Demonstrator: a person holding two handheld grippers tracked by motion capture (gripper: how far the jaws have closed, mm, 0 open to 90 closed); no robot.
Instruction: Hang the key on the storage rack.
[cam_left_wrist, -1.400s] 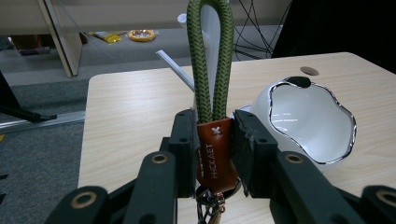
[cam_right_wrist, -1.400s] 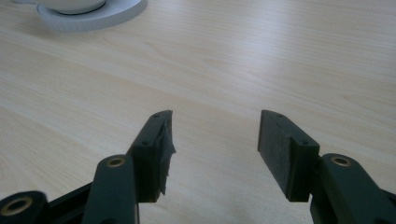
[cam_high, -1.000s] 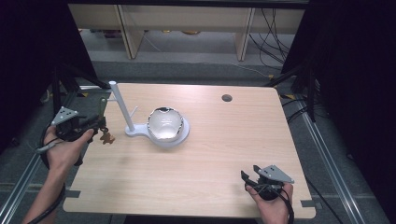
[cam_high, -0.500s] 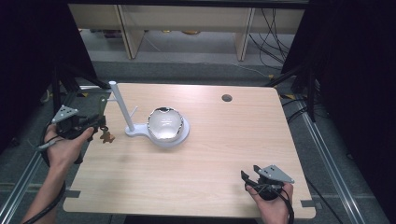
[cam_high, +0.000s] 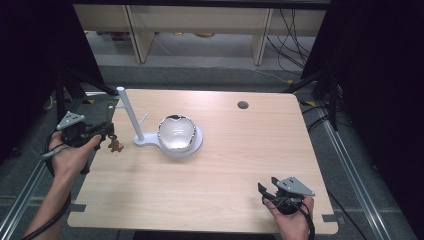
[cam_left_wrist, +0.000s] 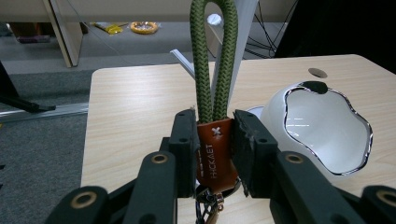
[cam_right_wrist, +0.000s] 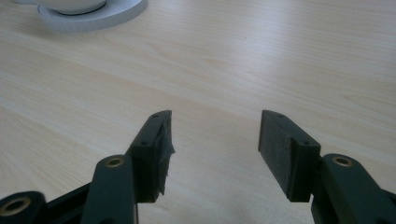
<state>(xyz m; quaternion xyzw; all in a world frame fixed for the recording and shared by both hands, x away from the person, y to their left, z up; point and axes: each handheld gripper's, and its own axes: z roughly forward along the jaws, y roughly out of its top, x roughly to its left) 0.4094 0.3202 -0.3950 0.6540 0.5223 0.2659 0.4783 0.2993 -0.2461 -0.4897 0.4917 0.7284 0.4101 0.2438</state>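
item: keychain with a looped olive-green braided cord and a brown leather tab (cam_left_wrist: 214, 156). the tab is stamped with lettering and a small cross. location: held above the left edge of the light wooden table (cam_high: 240, 165), just left of the stand's base; the cord loop stands upright and a metal clip hangs below the tab. in the high view the keychain (cam_high: 114, 141) dangles at the tips of the left gripper (cam_high: 102, 131).

item: left gripper (cam_left_wrist: 214, 149). condition: jaws clamped on the leather tab, one on each side, gripped in the person's left hand (cam_high: 72, 152).

item: right gripper (cam_high: 267, 192). location: near the table's front right corner, low over the bare wood, well apart from the keychain. condition: jaws spread wide with nothing between them, as seen in the right gripper (cam_right_wrist: 214, 140) view.

item: white stand with a round base, an upright post and a short side peg (cam_high: 131, 120). location: left-centre of the table.

item: glossy white bowl with a wavy silver rim (cam_high: 176, 132). location: resting on the stand's round base, right of the post.
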